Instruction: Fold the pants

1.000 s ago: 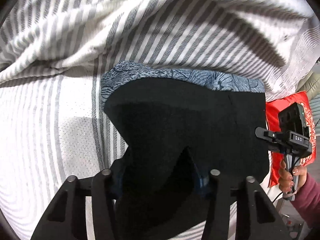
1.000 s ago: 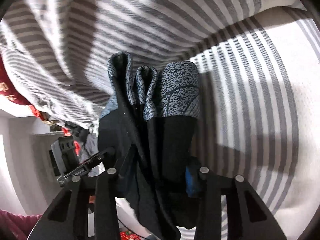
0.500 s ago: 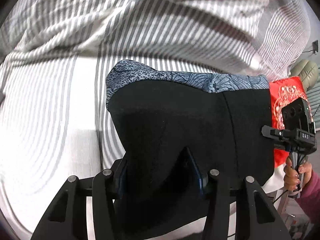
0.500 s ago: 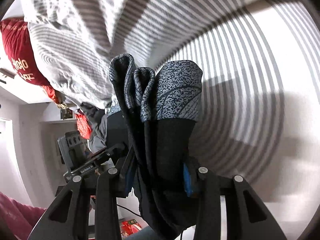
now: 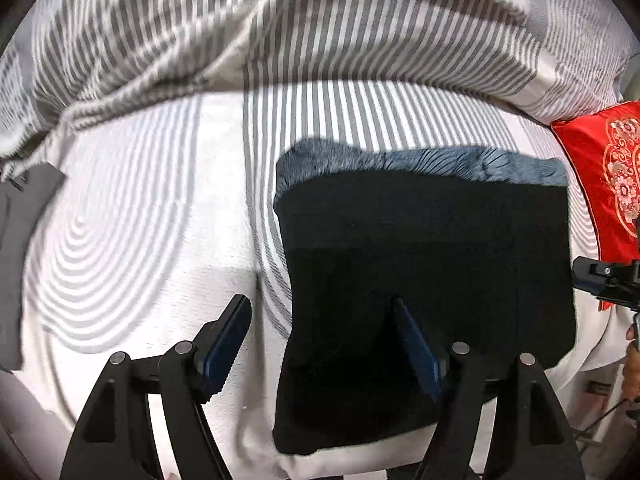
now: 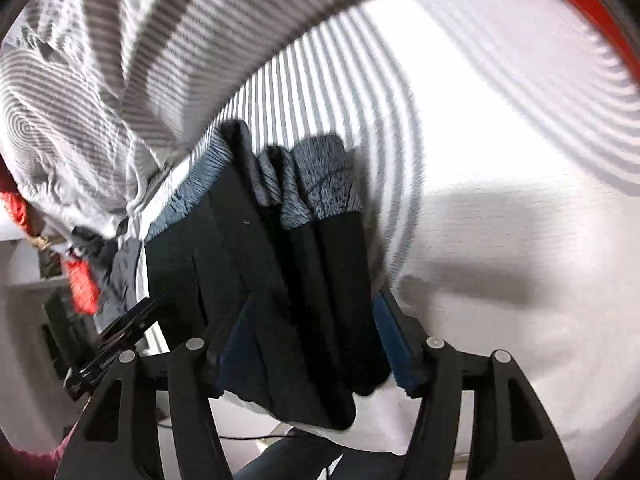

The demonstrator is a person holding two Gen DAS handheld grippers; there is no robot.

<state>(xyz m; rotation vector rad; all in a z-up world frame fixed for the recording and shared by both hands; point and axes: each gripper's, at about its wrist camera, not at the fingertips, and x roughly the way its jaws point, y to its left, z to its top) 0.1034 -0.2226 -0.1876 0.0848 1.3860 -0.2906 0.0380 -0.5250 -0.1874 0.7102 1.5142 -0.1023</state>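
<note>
The pants (image 5: 428,256) are black with a blue-grey patterned waistband, folded into a rectangle lying on the striped bed sheet (image 5: 152,216). My left gripper (image 5: 320,320) is open; its left finger stands clear over the sheet and its right finger lies against the pants' left part. In the right wrist view the folded pants (image 6: 304,248) show as stacked layers seen edge-on. My right gripper (image 6: 312,316) has its jaws spread around the pants' near edge, with the stack between the blue pads (image 6: 394,332).
A striped duvet (image 5: 280,28) is bunched along the back of the bed. A red embroidered cushion (image 5: 608,172) lies at the right. A dark grey garment (image 5: 20,232) lies at the left edge. The bed's near edge runs just below the pants.
My left gripper has opened and let go of the pants, which now lie flat on the sheet. My right gripper's jaws have widened around the stack. Both views have shifted.
</note>
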